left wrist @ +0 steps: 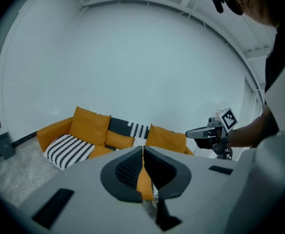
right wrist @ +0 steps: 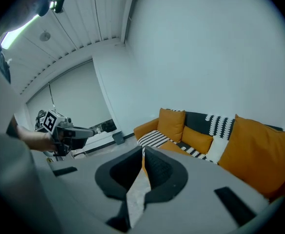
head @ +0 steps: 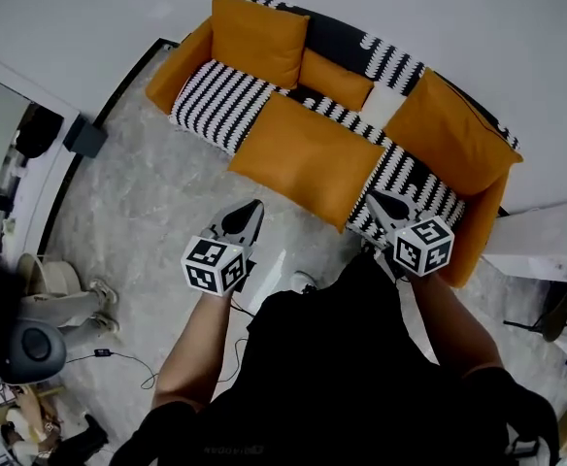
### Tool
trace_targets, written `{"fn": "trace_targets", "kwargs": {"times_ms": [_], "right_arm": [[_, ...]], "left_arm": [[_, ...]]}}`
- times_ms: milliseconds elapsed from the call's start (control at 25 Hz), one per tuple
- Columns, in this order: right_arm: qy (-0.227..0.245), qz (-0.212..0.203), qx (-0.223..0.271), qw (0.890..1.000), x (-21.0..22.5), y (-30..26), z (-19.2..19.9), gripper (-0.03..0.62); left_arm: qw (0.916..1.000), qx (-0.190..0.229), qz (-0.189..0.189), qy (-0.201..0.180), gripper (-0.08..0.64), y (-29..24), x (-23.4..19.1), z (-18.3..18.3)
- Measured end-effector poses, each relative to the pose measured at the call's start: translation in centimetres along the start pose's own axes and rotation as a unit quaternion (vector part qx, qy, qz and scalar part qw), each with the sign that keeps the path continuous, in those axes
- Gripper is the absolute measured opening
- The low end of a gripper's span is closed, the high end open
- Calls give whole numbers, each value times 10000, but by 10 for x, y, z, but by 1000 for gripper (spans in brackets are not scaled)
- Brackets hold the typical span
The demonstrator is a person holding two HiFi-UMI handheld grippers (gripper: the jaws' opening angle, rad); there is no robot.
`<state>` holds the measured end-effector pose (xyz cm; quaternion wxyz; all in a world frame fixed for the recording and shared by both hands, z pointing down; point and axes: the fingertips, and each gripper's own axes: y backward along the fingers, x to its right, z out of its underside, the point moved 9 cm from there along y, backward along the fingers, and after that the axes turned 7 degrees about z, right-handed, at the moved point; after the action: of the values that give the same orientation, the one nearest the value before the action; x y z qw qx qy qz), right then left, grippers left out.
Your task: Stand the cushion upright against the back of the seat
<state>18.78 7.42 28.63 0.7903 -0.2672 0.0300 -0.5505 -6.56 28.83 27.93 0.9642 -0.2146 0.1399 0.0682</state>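
Lying cushion [head: 308,158]: big orange one, sprawling flat across the middle of the seat, front corner seeming to hang past the seat edge. I'm judging it as the one to stand up, not yet touched.
Sofa [head: 223,105]: striped seat is showing bare at 9 o'clock of the lying cushion. The backrest [head: 337,35] is running behind it at 12 to 1 o'clock, so that's where it's going.
Neighbours: upright cushion [head: 259,39] is leaning on the backrest at 11 o'clock, small cushion [head: 337,79] is sitting at 12 o'clock, end cushion [head: 453,134] is propping at 2 o'clock.
Left gripper [head: 242,219]: jaws are pressing together, gripping nothing. It's hanging over the floor [head: 157,212] at 7 o'clock, apart from the cushion.
Right gripper [head: 392,207]: jaws are closed too, empty. It's hovering over the striped seat corner at 4 o'clock, near the cushion but apart.
Why: both are pointing at the sofa, one per side, likely bracketing the cushion for a two-sided lift. The jaws are needing to open first.
Head view: giving the layout from above, with the cushion flat and the grippers' spacing.
Gripper views: showing the jaw faces meeting with only sofa and floor beyond. Each is also catching the other gripper off to the side.
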Motion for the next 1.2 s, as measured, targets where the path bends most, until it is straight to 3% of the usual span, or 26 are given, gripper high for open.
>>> {"fn": "trace_targets", "kwargs": {"times_ms": [360, 720, 1000, 1200], "right_arm": [[346, -307, -260, 9986, -36, -47, -16, 40], [235, -425, -299, 9984, -32, -139, -29, 40], [-135, 124, -472, 9987, 9, -193, -42, 40], [-335, 644, -876, 9935, 37, -203, -16, 40]], "left_arm": [[9968, 264, -425, 624, 22, 36, -51, 18], [9987, 103, -417, 260, 23, 12, -111, -24], [9989, -244, -407, 58, 23, -28, -191, -56], [9978, -528, -378, 122, 23, -56, -243, -58]]}}
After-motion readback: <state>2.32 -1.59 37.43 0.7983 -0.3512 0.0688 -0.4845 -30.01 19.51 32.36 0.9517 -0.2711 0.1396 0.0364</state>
